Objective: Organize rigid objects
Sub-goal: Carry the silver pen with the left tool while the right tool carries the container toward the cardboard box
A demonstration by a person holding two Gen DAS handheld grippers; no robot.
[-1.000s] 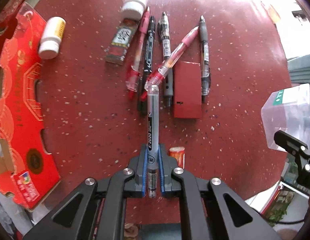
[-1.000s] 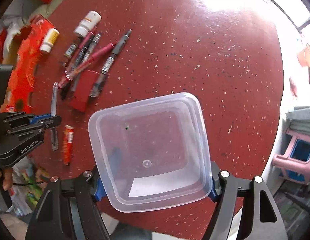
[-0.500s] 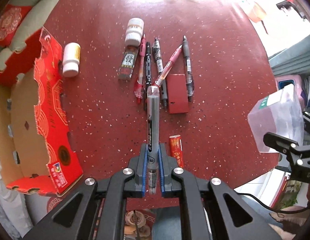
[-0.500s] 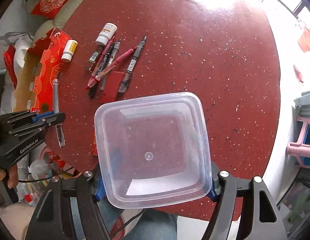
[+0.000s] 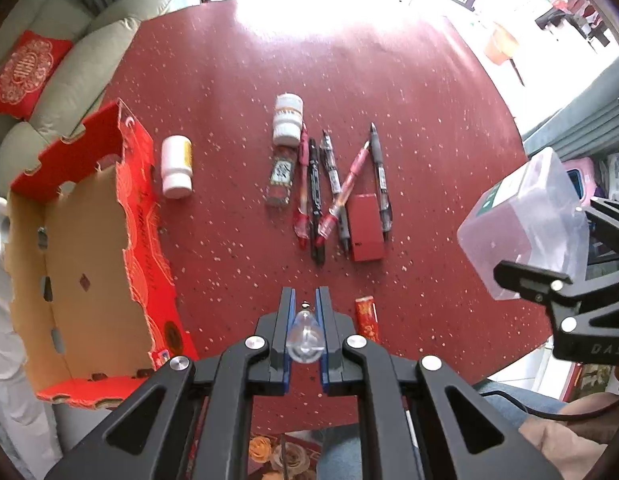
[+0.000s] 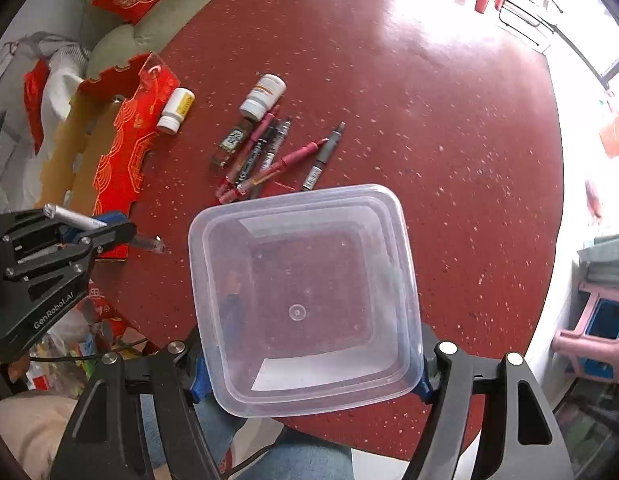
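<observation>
Left wrist view: the left gripper (image 5: 305, 320) has its blue-lined fingers (image 5: 284, 320) clenched on a silver-barrelled pen with a clear end (image 5: 305, 334), seen end-on between them above the round dark-red speckled bench (image 5: 229, 220). Farther out lie a row of red and black pens (image 5: 333, 188), a dark-red flat rectangular box (image 5: 365, 222) touching them on the right, a small dark labelled packet (image 5: 281, 178), a white pill bottle with an orange band (image 5: 287, 120) at the far end and a white pill bottle with a yellow label (image 5: 176, 166) to the left. A small red tube with gold writing (image 5: 366, 318) lies just right of the fingers. A red-and-gold open cardboard tray (image 5: 89, 240) sits at the left edge. At the right, the right gripper (image 5: 565, 280), marked "DAS", is clamped on a clear square plastic container (image 5: 525, 224) with a green sticker.

Right wrist view: the right gripper (image 6: 309, 376) grasps that empty container (image 6: 305, 300) by its near sides, its open mouth facing the camera, hiding the near ends of the pens (image 6: 265, 156). At the left, the other gripper (image 6: 109, 232), printed "GenRobot.AI", holds the silver pen (image 6: 75, 218) tilted above the tray (image 6: 121, 148).
</observation>
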